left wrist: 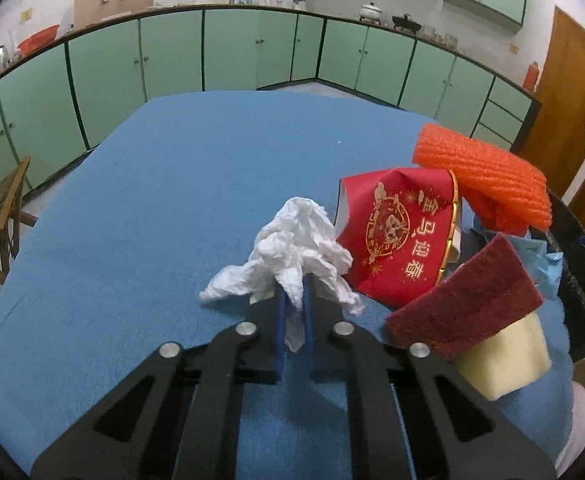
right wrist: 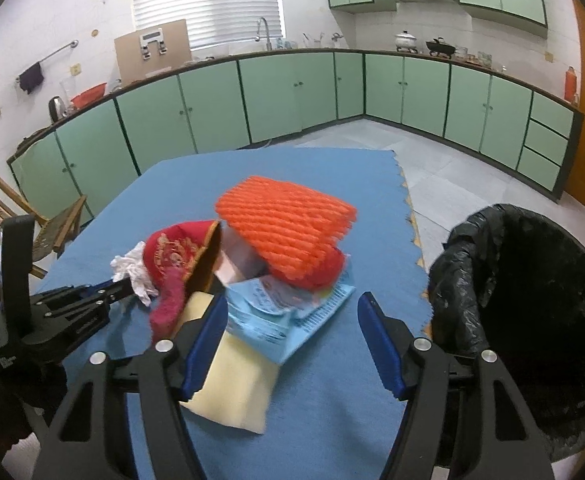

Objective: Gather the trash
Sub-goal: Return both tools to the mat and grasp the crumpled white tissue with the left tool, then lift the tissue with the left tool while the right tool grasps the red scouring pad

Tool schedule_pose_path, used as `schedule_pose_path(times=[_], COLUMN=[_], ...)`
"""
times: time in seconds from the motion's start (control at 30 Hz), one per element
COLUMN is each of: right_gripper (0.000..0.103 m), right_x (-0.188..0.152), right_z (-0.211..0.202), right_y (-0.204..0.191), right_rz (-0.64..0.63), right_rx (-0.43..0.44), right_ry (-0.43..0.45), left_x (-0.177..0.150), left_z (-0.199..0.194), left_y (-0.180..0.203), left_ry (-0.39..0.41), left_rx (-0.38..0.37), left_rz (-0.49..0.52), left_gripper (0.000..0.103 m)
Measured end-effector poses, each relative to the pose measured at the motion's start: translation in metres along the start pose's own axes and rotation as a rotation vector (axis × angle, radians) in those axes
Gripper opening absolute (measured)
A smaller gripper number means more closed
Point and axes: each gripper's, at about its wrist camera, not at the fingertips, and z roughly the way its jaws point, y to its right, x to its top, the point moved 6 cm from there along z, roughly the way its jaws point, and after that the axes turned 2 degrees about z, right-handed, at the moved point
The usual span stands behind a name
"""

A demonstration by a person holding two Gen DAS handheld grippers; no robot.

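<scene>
Tissue [left wrist: 296, 264], white and crumpled, sits pinched between the closed blue pads of your left gripper [left wrist: 294, 304] on the blue tablecloth [left wrist: 172, 200]. Your right gripper [right wrist: 292, 316] stands apart over a pale blue wrapper [right wrist: 292, 312] and yellow sponge [right wrist: 232, 384] (nothing clamped). Beyond lie the red packet [left wrist: 396, 236] and orange foam netting [right wrist: 284, 220]; the black-lined bin [right wrist: 532, 300] stands right of the table.

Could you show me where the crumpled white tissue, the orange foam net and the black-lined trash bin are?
Crumpled white tissue [left wrist: 296, 248]: left wrist view, on the middle of the wad.
Orange foam net [right wrist: 284, 220]: right wrist view, on its ribbed top.
Trash bin [right wrist: 464, 264]: right wrist view, on the bag folded over the near rim.
</scene>
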Motion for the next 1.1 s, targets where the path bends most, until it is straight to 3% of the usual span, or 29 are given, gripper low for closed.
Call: schedule_pose_path(times=[0.33, 0.77, 0.93, 1.1], right_gripper=[0.065, 0.054, 0.044, 0.026], right_x=[0.007, -0.005, -0.006, -0.012], right_z=[-0.004, 0.020, 0.025, 0.032], right_y=[-0.038, -0.061, -0.069, -0.079], right_rz=[-0.054, -0.080, -0.089, -0.105], right_rx=[0.083, 0.103, 0.121, 0.153], right_ry=[0.016, -0.031, -0.051, -0.093], left_x=[-0.001, -0.005, 0.000, 0.000], left_z=[-0.040, -0.055, -0.057, -0.061], left_y=[-0.005, -0.026, -0.028, -0.027], left_ry=[0.056, 0.067, 0.075, 0.087], left_rx=[0.030, 0.066, 0.068, 0.071], left_rz=[0.035, 0.007, 0.006, 0.005], left_gripper=[0.005, 0.005, 0.005, 0.005])
